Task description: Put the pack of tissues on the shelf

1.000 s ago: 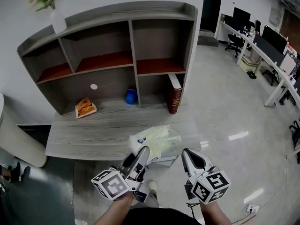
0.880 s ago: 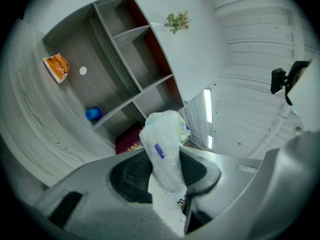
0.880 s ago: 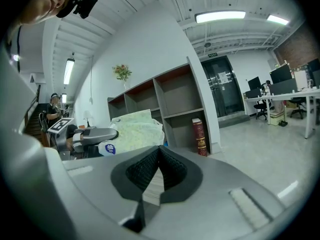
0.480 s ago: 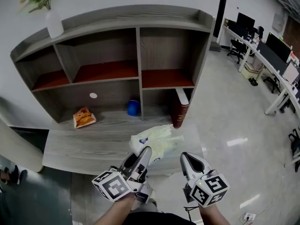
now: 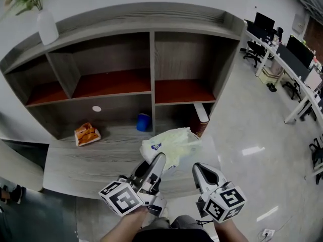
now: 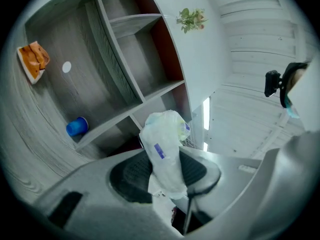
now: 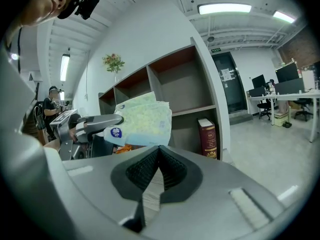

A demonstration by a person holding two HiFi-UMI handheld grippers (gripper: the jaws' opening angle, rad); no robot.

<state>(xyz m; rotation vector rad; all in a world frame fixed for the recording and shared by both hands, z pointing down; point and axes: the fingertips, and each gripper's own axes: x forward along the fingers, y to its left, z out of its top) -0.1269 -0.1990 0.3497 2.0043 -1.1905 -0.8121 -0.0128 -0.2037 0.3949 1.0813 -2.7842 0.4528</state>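
The pack of tissues (image 5: 170,143) is a pale yellow-green plastic pack with a blue sticker. My left gripper (image 5: 159,163) is shut on its near end and holds it in the air over the desk's front right part. In the left gripper view the pack (image 6: 166,146) rises from between the dark pads. The right gripper view shows the same pack (image 7: 144,118) held out by the left gripper (image 7: 97,123). My right gripper (image 5: 200,171) hangs just right of the pack, its jaws shut and empty. The grey shelf unit (image 5: 152,59) stands ahead with red-floored upper compartments.
On the desk (image 5: 96,155) lie an orange snack packet (image 5: 85,133) at the left and a blue cup (image 5: 144,122) by the middle divider. A dark red book (image 5: 202,119) leans in the lower right compartment. A white vase with flowers (image 5: 43,19) tops the shelf. Office desks stand far right.
The view has come closer to the shelf and tilted up. The pack, still in my left gripper, has moved forward toward the shelf. The right gripper kept its place beside it.
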